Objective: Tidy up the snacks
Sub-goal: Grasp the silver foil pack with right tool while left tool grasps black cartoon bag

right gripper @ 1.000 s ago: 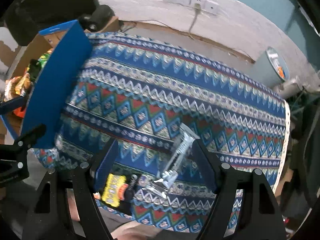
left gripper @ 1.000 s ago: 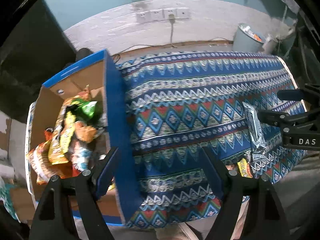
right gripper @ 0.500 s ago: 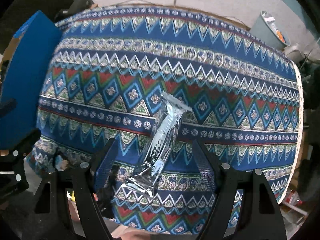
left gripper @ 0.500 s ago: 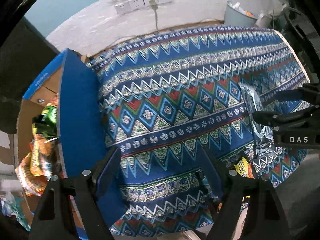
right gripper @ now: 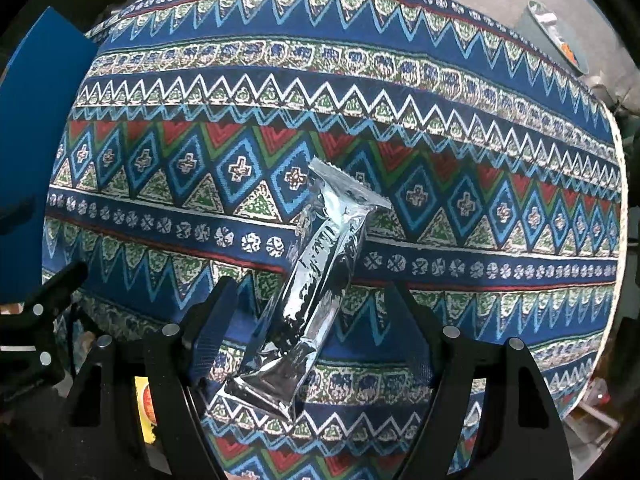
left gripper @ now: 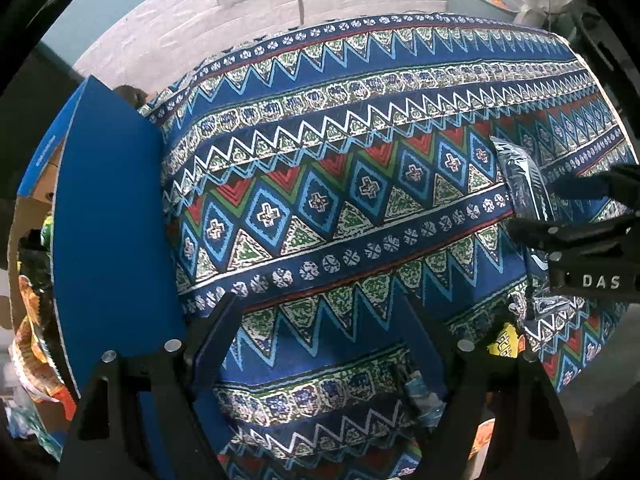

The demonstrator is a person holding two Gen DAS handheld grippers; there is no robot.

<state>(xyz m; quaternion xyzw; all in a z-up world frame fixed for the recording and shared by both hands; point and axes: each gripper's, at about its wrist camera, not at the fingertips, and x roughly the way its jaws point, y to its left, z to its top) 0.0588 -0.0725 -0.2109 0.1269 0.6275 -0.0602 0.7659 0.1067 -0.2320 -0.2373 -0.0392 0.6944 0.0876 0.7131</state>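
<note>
Right gripper [right gripper: 308, 320]: jaws wide apart, gripping nothing, poised over silver snack packet [right gripper: 310, 280]. Packet lies flat on patterned tablecloth [right gripper: 440, 128], long axis diagonal (crimped far end up-right, near end down-left toward the table's front edge), lower half between the fingers, untouched. Left gripper [left gripper: 320, 344]: likewise spread, empty, above bare cloth beside blue box flap [left gripper: 108, 220].

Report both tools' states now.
Left tool: open, empty.
Right tool: open, straddling the long silver foil snack packet, not gripping.
</note>
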